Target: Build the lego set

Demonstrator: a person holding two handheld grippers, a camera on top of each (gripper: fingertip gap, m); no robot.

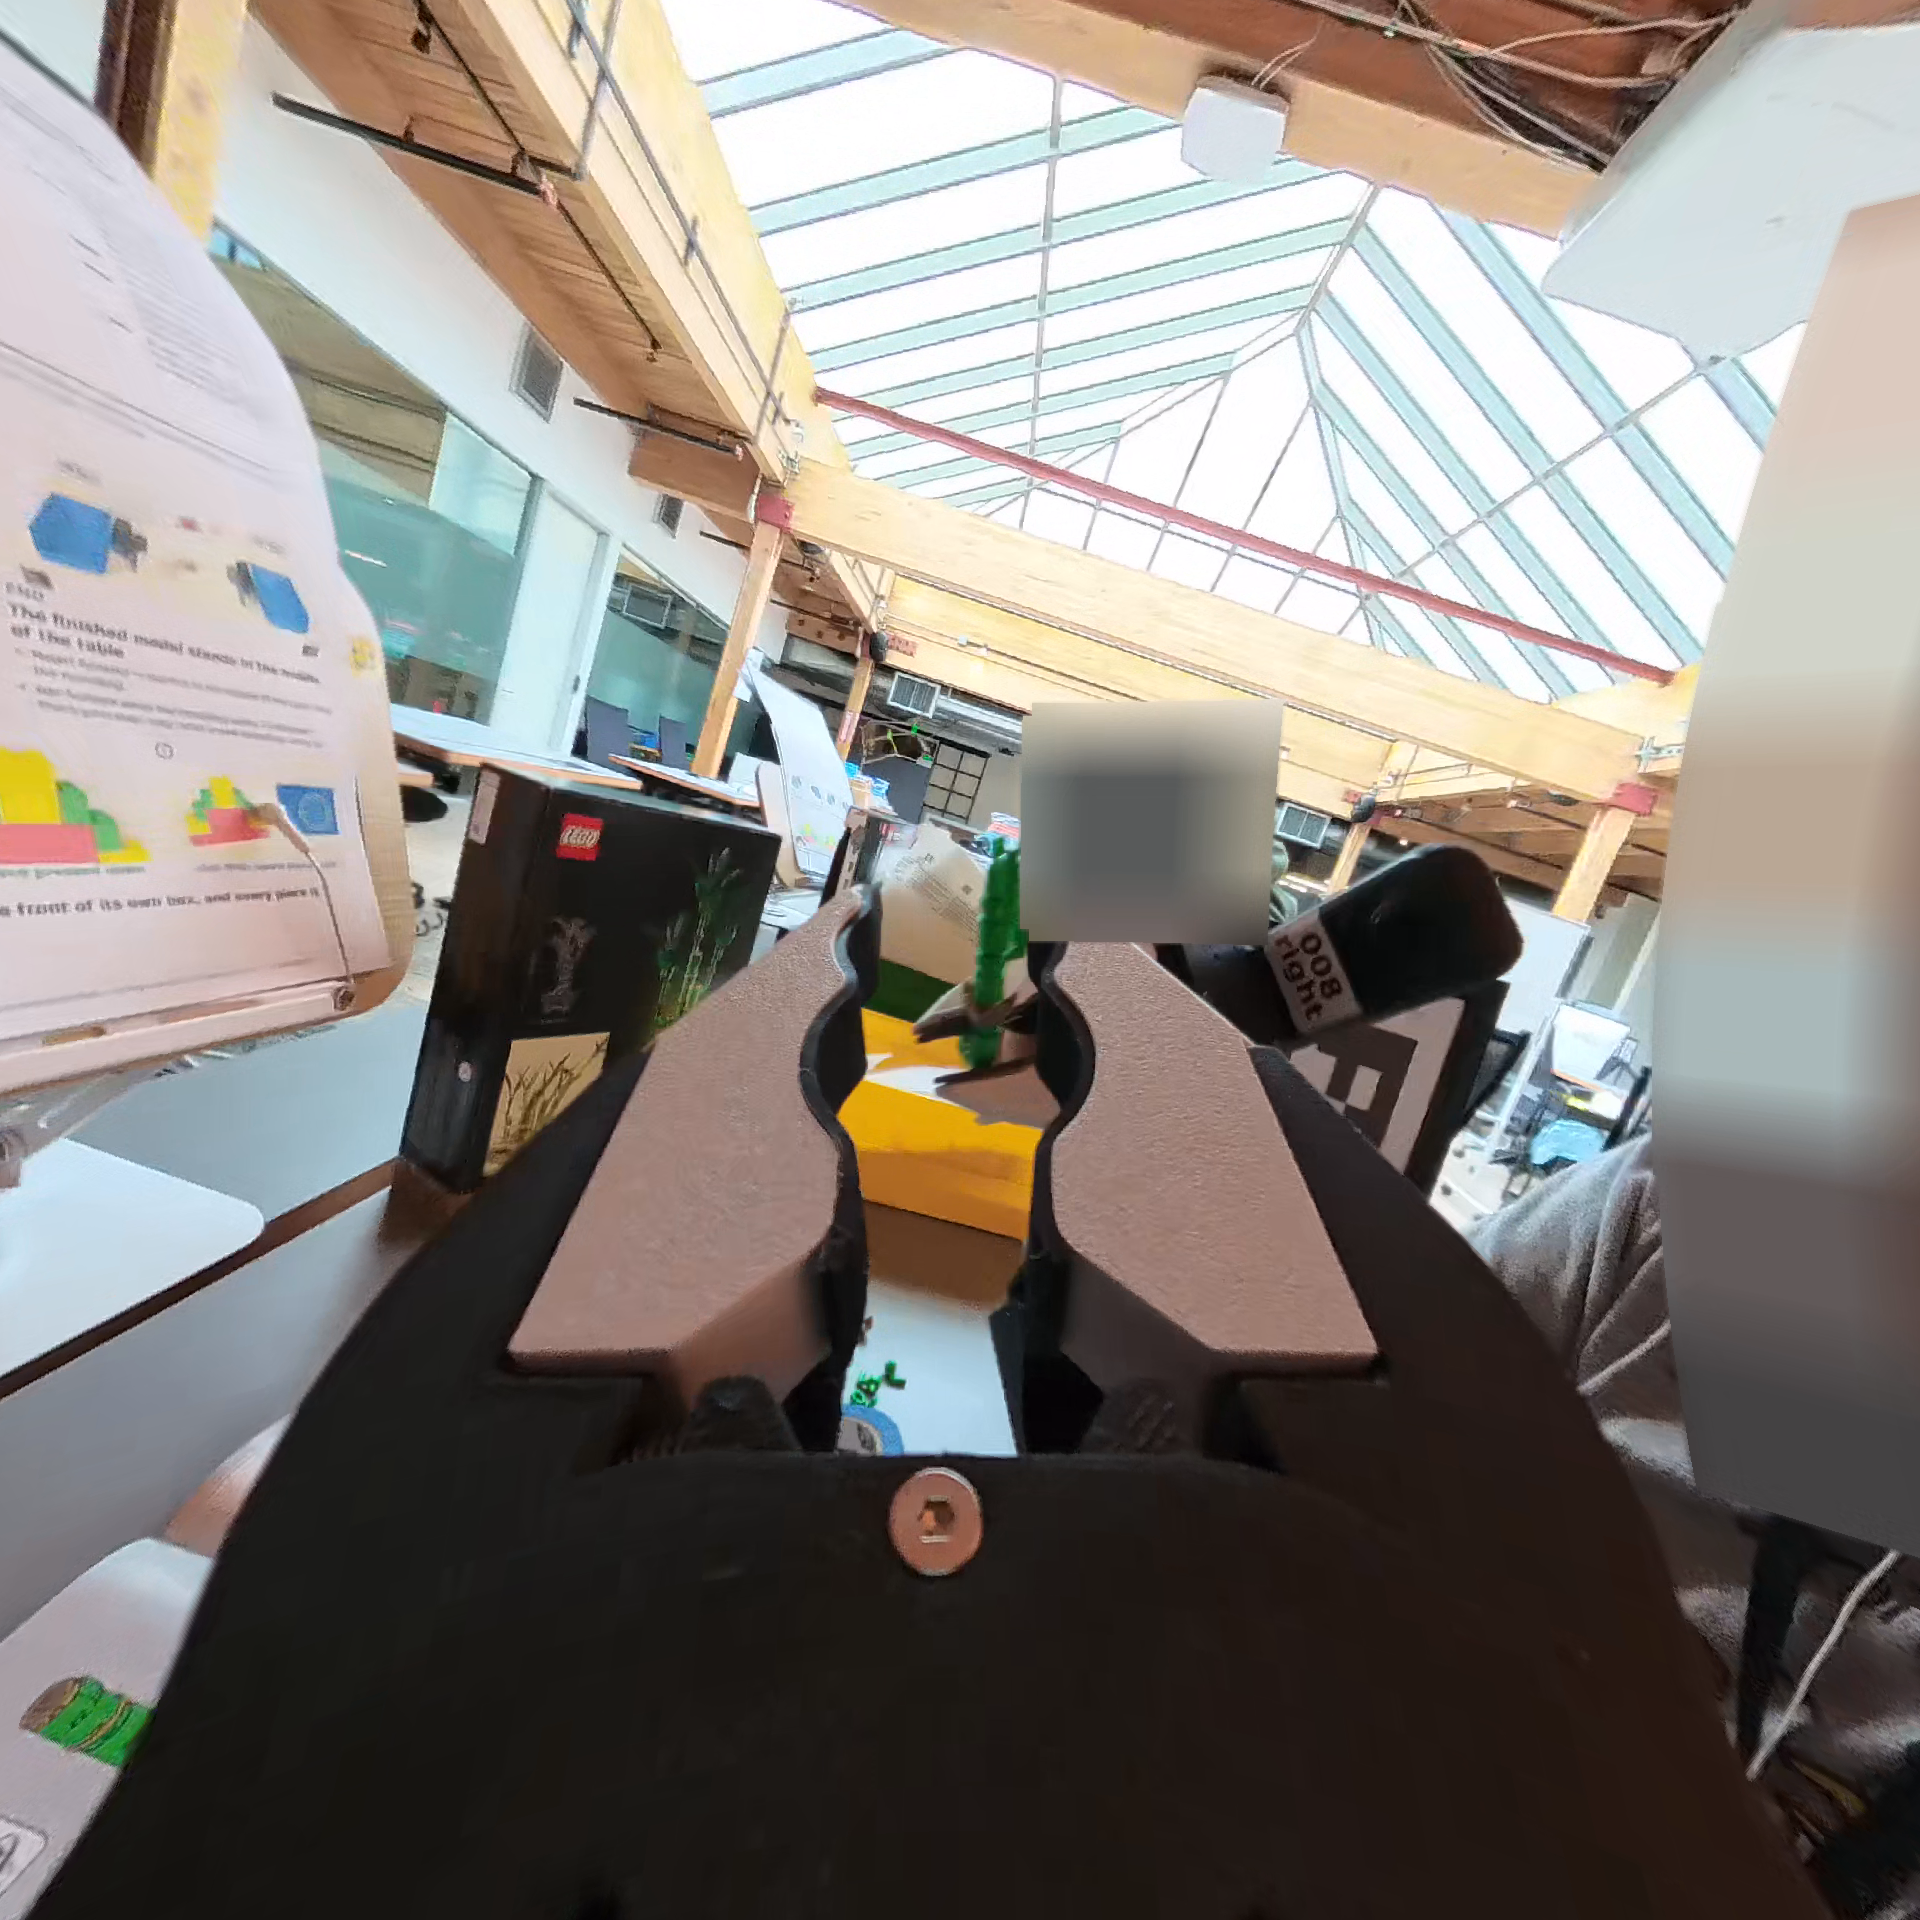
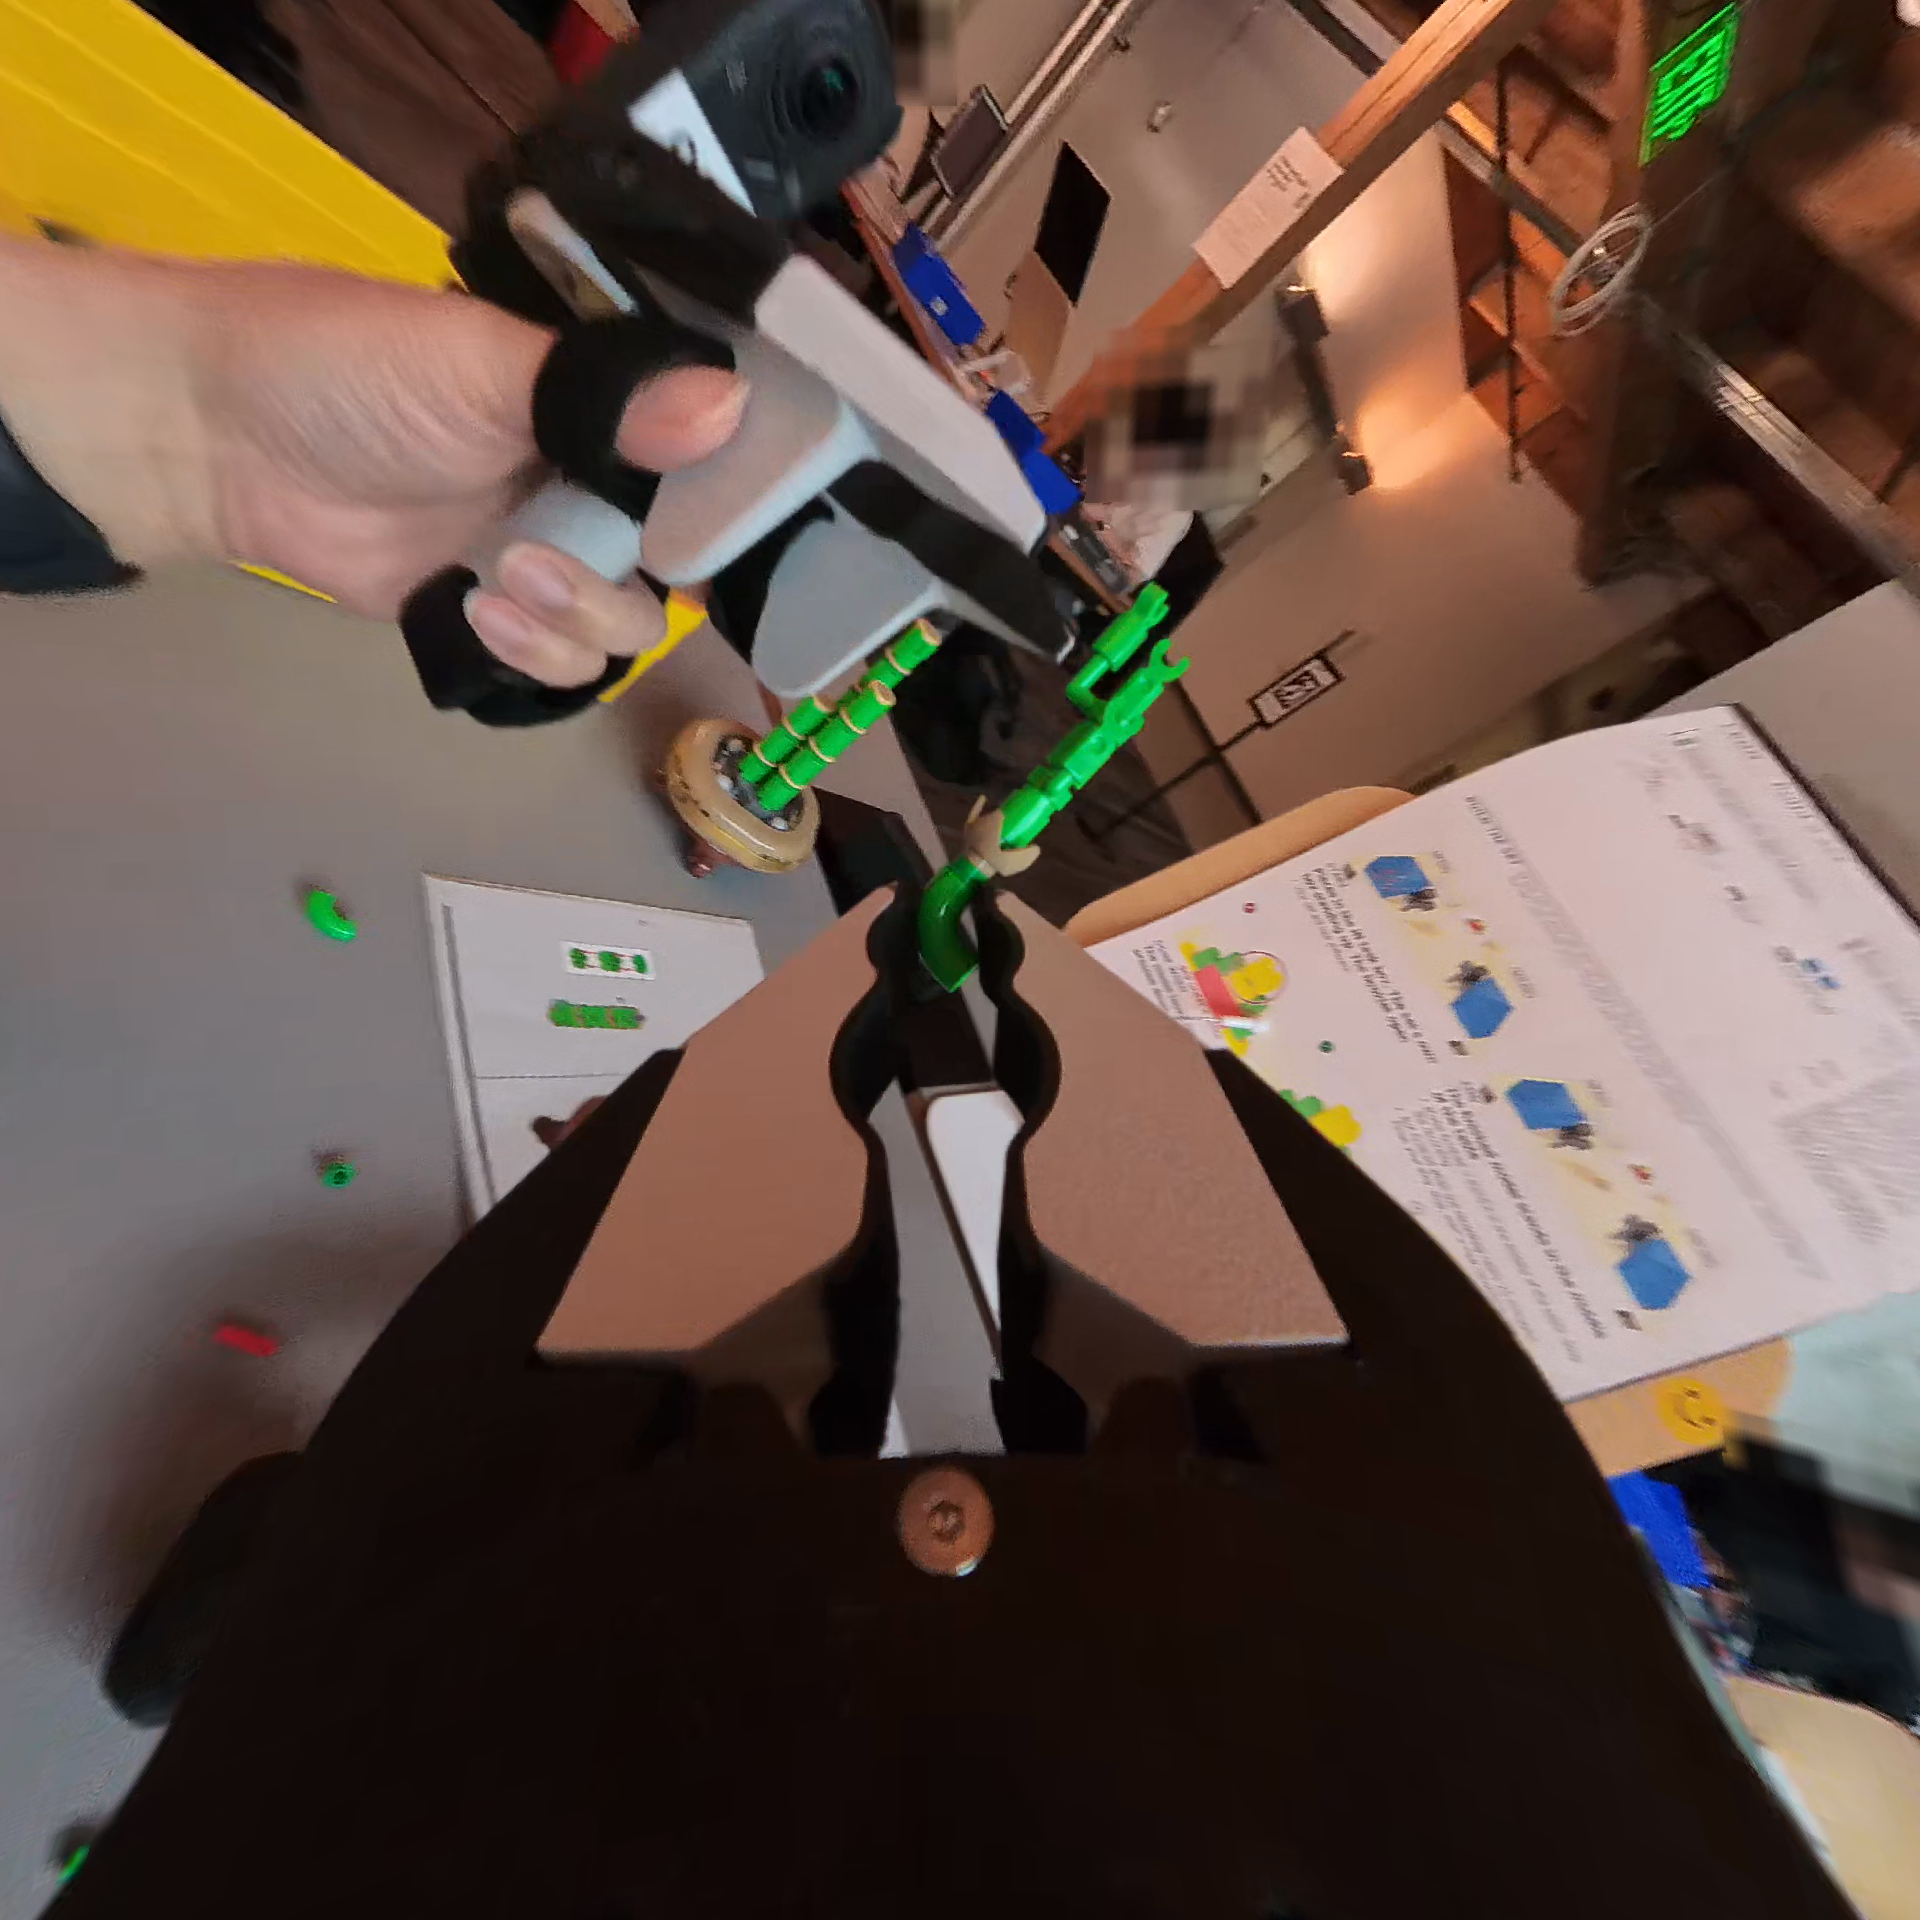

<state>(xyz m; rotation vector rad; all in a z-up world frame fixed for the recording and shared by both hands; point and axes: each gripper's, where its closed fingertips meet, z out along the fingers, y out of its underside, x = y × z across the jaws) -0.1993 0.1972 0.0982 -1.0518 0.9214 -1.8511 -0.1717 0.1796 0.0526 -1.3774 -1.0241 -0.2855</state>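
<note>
right gripper (image 2: pixel 940 940) pinches green stem (image 2: pixel 1081 748); labels blurry.

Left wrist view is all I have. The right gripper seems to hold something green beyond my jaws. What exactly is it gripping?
Observer: The right gripper is shut on the curved lower end of a green bamboo stem, whose upper part branches into clips.
Operator: Where is the main model?
Observer: The bamboo model, green stalks in a round tan base, stands on the grey table, close to the tips of your left gripper.
Operator: Any loose pieces?
Observer: A curved green piece and a small red piece lie on the table.
</note>
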